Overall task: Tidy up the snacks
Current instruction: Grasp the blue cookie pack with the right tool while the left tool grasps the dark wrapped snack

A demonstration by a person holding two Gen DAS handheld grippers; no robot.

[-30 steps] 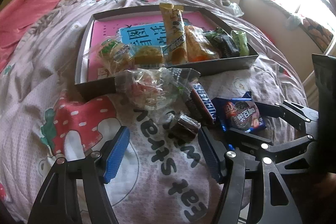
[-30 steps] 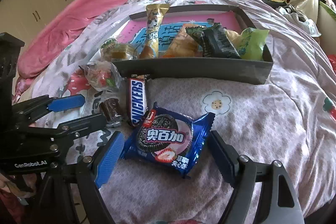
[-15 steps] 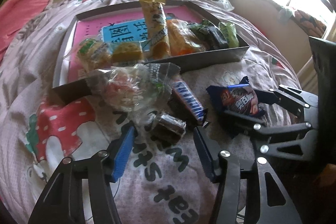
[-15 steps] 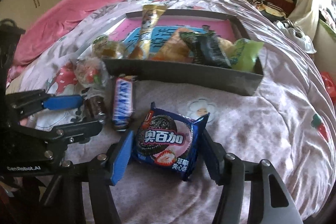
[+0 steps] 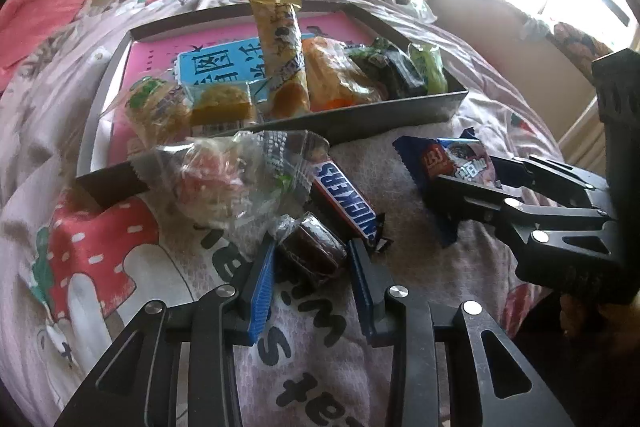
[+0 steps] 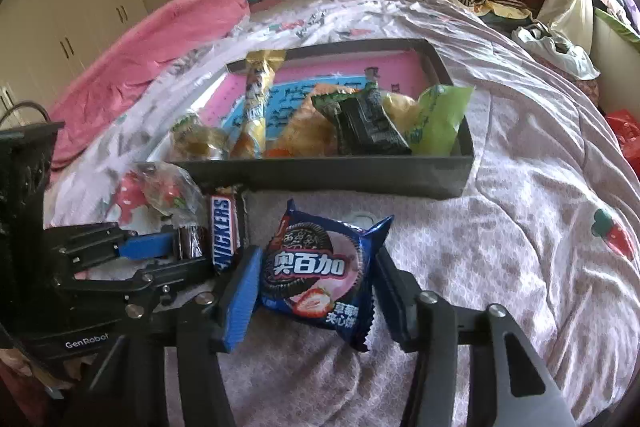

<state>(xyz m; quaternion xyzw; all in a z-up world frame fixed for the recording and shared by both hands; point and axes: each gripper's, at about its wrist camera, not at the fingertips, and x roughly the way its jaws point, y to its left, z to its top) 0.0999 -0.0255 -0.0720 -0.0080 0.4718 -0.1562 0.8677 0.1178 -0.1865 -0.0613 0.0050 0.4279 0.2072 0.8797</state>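
A person is working over a bed covered with a pink patterned quilt point(image 6: 520, 227), a gripper in each hand. The left gripper point(image 5: 312, 259) is narrowing its blue-padded jaws around a small dark chocolate cake point(image 5: 314, 251) in clear wrap; both pads are sitting right at its sides, though whether they are pressing yet is hard to tell. The right gripper point(image 6: 316, 291) is also closing, its jaws flanking a blue packet of strawberry sandwich cookies point(image 6: 320, 271) and touching or nearly touching its edges. Both snacks are lying on the quilt, just in front of a shallow grey box point(image 6: 340, 175). A Snickers bar point(image 5: 346, 197) is lying between them, beside the cake, and a clear bag of pink sweets point(image 5: 216, 179) is resting against the box's front wall. Inside the box, several wrapped snacks are sitting in a row along the near wall.
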